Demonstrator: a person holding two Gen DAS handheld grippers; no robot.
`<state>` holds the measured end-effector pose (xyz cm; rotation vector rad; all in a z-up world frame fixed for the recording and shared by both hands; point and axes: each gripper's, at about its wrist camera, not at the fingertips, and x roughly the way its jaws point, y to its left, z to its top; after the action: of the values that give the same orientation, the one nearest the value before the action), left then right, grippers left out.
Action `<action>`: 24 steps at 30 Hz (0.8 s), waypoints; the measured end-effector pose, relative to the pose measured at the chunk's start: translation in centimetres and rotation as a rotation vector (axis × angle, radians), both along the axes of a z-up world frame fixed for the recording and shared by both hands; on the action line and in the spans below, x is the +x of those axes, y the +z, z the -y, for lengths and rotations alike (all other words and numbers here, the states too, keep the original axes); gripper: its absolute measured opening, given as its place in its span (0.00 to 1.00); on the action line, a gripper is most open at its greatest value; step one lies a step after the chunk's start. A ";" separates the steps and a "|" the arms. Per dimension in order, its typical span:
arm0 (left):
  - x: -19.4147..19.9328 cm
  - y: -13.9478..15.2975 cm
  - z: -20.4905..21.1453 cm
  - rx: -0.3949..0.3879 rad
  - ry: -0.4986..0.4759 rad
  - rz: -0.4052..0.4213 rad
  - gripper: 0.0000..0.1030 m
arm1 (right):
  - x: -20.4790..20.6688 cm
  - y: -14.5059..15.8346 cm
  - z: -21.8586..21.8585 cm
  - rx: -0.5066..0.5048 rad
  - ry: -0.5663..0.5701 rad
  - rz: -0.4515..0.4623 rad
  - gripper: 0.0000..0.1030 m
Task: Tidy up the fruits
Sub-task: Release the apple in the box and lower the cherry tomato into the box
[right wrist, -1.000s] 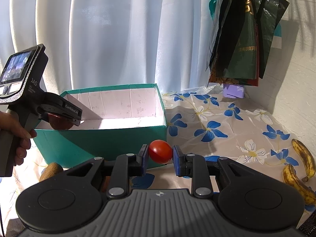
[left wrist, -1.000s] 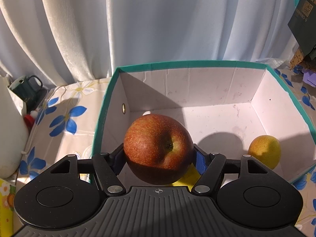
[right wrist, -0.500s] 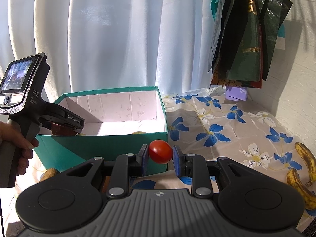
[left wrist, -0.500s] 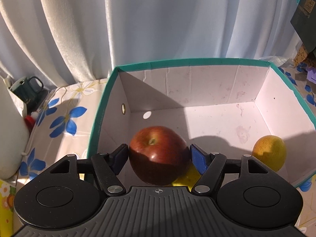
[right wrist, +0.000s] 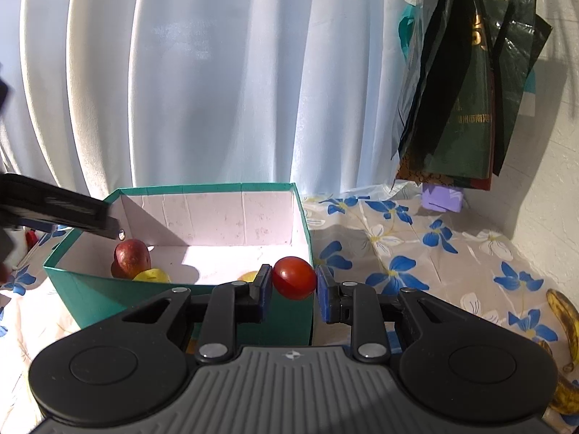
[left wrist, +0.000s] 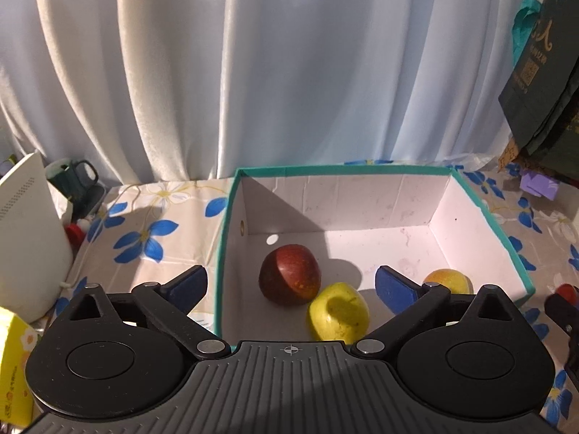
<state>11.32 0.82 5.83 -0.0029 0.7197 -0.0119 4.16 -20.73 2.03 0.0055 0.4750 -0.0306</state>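
We see a dark red apple point(left wrist: 289, 275) lying in the teal box point(left wrist: 405, 170), touching a yellow fruit point(left wrist: 338, 316). Our left gripper point(left wrist: 291, 285) hangs above with fingers spread, while our right gripper point(right wrist: 294, 287) pinches a glossy red tomato point(right wrist: 294, 277).

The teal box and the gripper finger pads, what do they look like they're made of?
Teal box: likely cardboard, matte white inside, with creases and scuffs. Blue finger pads on the left gripper: probably rubber or soft plastic, matte; uncertain.

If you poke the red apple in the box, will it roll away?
Probably a little: the red apple is round and lies tipped on the box floor. It likely won't go far, since the yellow fruit touches it. It looks firm, not squishy.
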 end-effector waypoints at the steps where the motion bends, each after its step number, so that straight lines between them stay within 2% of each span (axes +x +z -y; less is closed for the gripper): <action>1: -0.6 0.2 -0.3 0.003 0.011 0.010 0.99 | 0.2 0.0 0.0 0.002 0.001 0.003 0.24; 4: -1.7 0.2 -1.2 0.001 0.048 0.006 1.00 | 1.2 -0.1 -0.3 -0.004 0.014 0.003 0.24; 9: -1.9 -1.0 -3.3 -0.047 0.120 -0.070 1.00 | 3.9 -1.2 -0.9 -0.008 0.035 -0.037 0.24; 12: -2.3 -1.2 -4.1 -0.052 0.146 -0.074 1.00 | 5.1 -1.9 -1.3 -0.013 0.040 -0.054 0.24; 24: -2.0 -2.8 -4.3 -0.034 0.159 -0.129 1.00 | 7.0 -3.0 -1.9 -0.040 0.050 -0.089 0.24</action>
<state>9.33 5.14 3.02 -0.0939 0.8469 0.1296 11.15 -18.80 -0.99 -0.0469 0.5635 0.0092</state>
